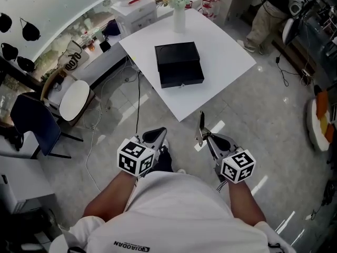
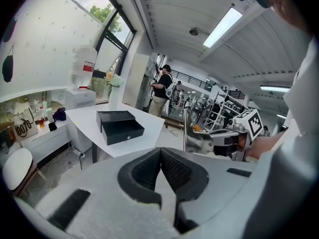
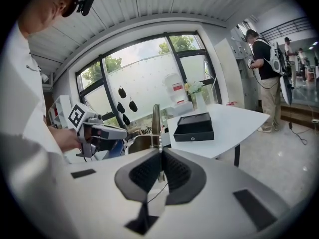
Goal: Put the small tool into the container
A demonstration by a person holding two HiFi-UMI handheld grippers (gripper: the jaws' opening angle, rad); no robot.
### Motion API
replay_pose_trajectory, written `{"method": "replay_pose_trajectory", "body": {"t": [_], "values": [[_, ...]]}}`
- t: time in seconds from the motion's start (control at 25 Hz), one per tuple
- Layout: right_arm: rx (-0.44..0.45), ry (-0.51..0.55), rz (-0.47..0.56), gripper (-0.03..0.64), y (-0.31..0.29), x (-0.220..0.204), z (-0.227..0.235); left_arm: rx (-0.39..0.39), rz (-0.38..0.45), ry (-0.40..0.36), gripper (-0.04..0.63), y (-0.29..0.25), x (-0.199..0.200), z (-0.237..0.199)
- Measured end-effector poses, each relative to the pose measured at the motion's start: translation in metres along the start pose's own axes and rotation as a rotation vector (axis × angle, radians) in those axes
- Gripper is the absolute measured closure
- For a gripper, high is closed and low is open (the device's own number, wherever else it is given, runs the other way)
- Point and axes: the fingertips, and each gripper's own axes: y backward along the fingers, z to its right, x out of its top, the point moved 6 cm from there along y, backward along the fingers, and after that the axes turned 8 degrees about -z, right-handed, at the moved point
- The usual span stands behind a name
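Jaws on my right gripper (image 3: 159, 152) are pinched together on a small metal tool (image 3: 156, 119), and I see its thin shaft standing up past the tips at frame centre. My left gripper (image 2: 160, 152) has its jaws pressed together with nothing between them. In the head view both grippers sit low in the frame. The black drawer box (image 1: 178, 65) lies on the white table (image 1: 231, 57) at upper centre, well apart from the tool.
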Motion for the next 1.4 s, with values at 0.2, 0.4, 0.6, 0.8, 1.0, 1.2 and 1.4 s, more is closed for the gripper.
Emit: {"method": "replay_pose_trajectory", "body": {"t": [0.2,0.4,0.6,0.8,1.0,1.2,1.4], "values": [[0.002,0.032,-0.02,0.606,-0.038,0.04,0.018,-0.002,0.009,0.006,0.587,-0.018,0.036,-0.042],[-0.008,0.061,-0.036,0.606,-0.076,0.076,0.035,-0.008,0.017,-0.004,0.586,-0.036,0.068,-0.083],[-0.021,0.069,-0.047,0.606,-0.11,0.107,0.048,-0.015,0.029,-0.019,0.587,-0.047,0.097,-0.121],[-0.032,0.076,-0.047,0.606,-0.14,0.131,0.058,-0.023,0.037,-0.026,0.586,-0.056,0.117,-0.154],[-0.052,0.071,-0.034,0.606,-0.163,0.146,0.069,-0.036,0.023,-0.046,0.586,-0.063,0.126,-0.173],[-0.047,0.087,-0.042,0.606,-0.172,0.159,0.082,-0.02,0.015,-0.016,0.586,-0.069,0.127,-0.18],[-0.028,0.147,-0.08,0.606,-0.18,0.167,0.102,0.014,0.022,0.028,0.586,-0.08,0.129,-0.175]]}}
